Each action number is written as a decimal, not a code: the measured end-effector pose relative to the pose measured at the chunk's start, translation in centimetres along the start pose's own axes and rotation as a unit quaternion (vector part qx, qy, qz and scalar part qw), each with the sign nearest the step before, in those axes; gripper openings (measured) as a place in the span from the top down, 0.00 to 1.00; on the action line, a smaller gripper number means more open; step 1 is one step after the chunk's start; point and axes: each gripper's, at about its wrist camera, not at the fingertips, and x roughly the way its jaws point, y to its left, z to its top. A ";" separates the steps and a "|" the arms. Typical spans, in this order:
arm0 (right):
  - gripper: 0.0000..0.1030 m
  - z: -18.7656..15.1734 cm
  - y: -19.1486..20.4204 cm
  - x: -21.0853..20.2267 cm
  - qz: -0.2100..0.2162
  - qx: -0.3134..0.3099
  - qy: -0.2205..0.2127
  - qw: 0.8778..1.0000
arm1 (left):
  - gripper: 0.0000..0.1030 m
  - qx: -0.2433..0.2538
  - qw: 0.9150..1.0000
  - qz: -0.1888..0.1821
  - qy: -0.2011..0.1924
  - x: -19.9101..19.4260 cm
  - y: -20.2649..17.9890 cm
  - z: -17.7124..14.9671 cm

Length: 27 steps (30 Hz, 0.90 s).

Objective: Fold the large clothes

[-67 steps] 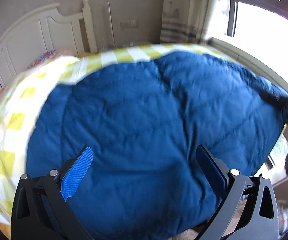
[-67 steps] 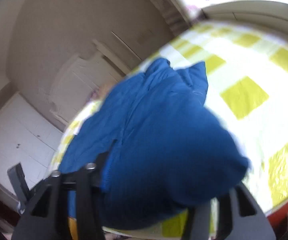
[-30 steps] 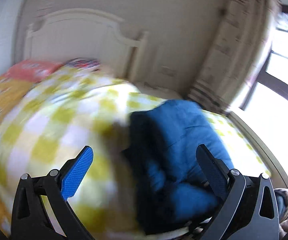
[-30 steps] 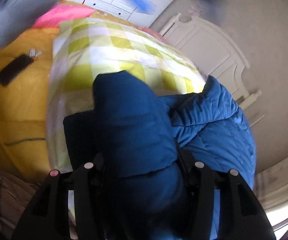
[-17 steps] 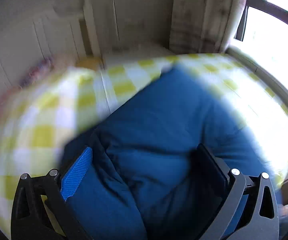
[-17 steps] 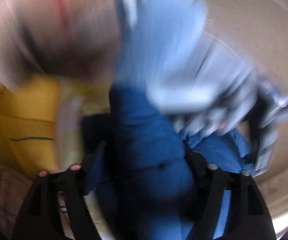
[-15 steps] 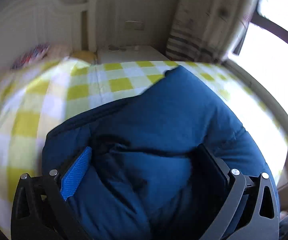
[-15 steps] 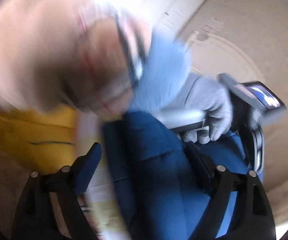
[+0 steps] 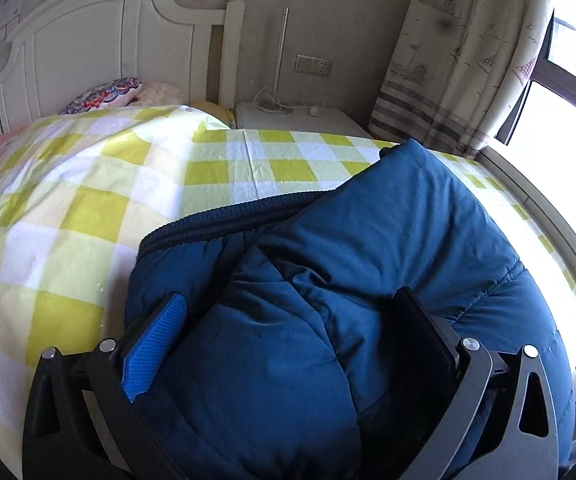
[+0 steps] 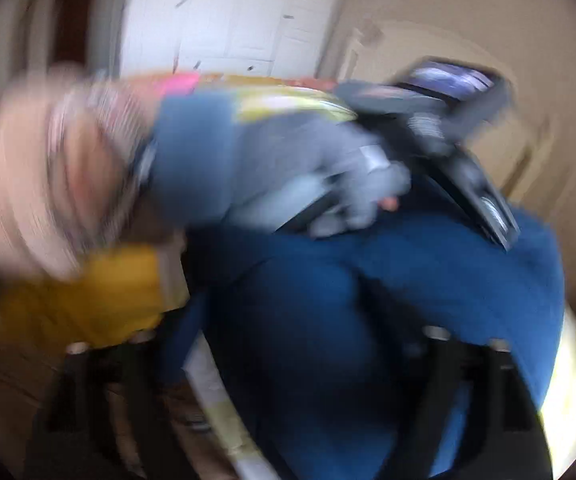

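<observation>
I am seeing my left claw [image 9: 288,340] spread wide, a bulge of the folded blue jacket [image 9: 387,248] sitting between its fingers, unpinched. My right claw [image 10: 288,360] is opening, jacket between its jaws. The bundle is running away across the checked bed [image 9: 88,208] toward the headboard [image 9: 100,48].

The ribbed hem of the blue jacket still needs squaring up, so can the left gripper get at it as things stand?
Probably yes. The left gripper stands wide over the jacket, and the ribbed hem lies just beyond its fingers with nothing on it. Puffy fabric bulges between the fingers, so it would have to lift clear first.
</observation>
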 end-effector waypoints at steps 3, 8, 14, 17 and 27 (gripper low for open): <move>0.11 0.2 1.4 0.4 -0.036 -0.038 0.020 0.998 | 0.04 0.027 0.998 0.058 0.005 -0.8 -0.9 0.2; 0.11 0.2 0.1 -0.5 0.001 0.003 0.001 1.000 | 0.04 0.032 0.994 0.106 -0.023 -4.9 -2.1 1.2; 0.15 0.4 -2.2 -3.0 0.086 0.053 -0.026 0.994 | 0.04 0.022 0.988 0.152 0.025 -1.9 -2.2 0.0; 0.39 0.0 -4.2 -6.0 0.109 0.062 -0.046 0.991 | 0.04 -0.036 0.991 0.125 0.015 -1.7 0.3 -0.8; 0.74 -2.7 -21.1 -6.2 -0.053 0.251 -0.066 0.964 | 0.04 -0.051 0.987 0.155 -0.011 -2.4 0.7 -1.7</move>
